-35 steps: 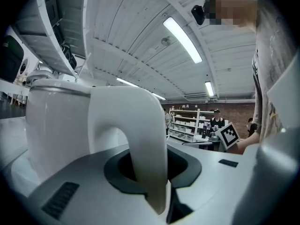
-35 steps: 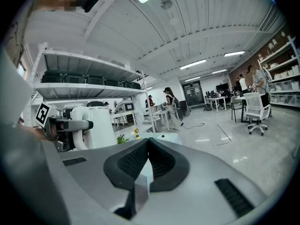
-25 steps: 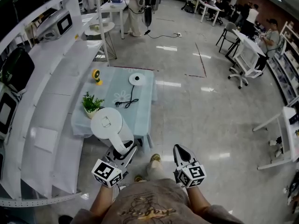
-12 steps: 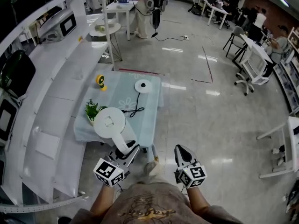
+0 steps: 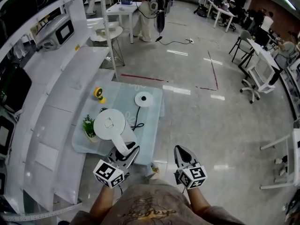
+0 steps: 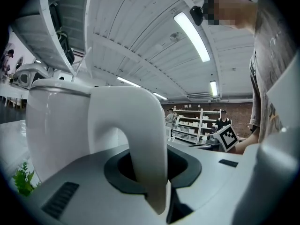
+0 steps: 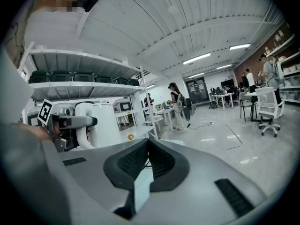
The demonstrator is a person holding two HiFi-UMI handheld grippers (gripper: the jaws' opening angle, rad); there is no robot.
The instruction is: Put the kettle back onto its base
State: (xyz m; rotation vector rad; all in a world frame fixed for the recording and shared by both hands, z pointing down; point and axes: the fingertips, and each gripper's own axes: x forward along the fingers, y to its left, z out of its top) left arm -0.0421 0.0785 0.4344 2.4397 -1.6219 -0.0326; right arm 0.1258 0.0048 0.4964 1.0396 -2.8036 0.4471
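Observation:
The white kettle (image 5: 108,124) hangs in the air by its curved handle (image 6: 146,139), and my left gripper (image 5: 126,152) is shut on that handle. In the head view the kettle overlaps the near left part of the low table (image 5: 151,128). The round white base (image 5: 143,99) lies flat at the table's far side, its black cord (image 5: 137,120) trailing toward me. My right gripper (image 5: 182,153) is held level beside the left one, its jaws together with nothing between them. In the right gripper view the kettle (image 7: 101,121) is at the left.
A small green plant (image 5: 88,124) and a yellow fan-like object (image 5: 98,93) stand on the table's left side. White curved shelving (image 5: 61,88) runs along the left. A person (image 7: 177,104) stands at a far table; office chairs (image 5: 253,86) sit to the right.
The table and base have drawn closer as I walk forward. Both grippers keep their places in the view, and the kettle stays in the left one.

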